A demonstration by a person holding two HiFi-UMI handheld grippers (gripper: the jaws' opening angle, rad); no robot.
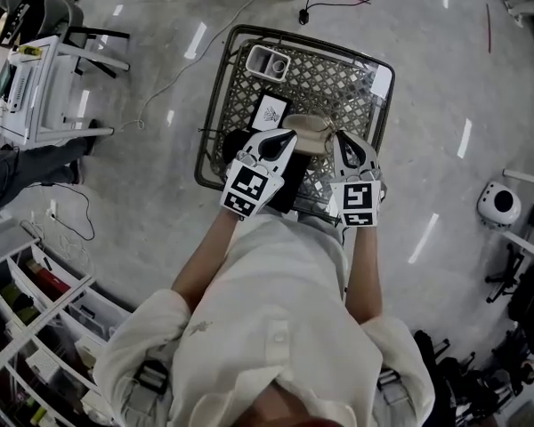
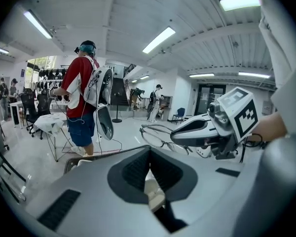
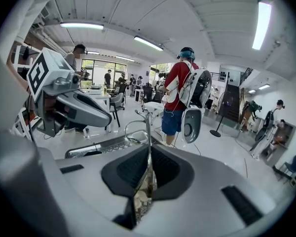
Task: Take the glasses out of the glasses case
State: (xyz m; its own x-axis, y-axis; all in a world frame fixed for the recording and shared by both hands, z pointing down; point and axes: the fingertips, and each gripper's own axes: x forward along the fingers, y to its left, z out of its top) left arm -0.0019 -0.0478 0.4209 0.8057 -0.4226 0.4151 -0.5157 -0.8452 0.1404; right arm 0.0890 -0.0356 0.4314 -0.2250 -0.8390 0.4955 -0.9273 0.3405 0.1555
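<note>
glasses (image 3: 147,142) in right gripper (image 3: 147,168) jaws, glasses case (image 2: 155,194) in left gripper (image 2: 150,177)

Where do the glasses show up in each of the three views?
Head view: too small to make out.
Left gripper view: glasses near centre, held by the right claw.
Right gripper view: glasses at centre, pinched in that claw's jaws.
Shared landmark: the red-shirted person, left in the left gripper view, upper centre-right in the right.

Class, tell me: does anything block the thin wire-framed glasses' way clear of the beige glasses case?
Nothing visible does. The right gripper is shut on the thin wire-framed glasses, holding them in open air; the left gripper is shut on the beige glasses case.
</note>
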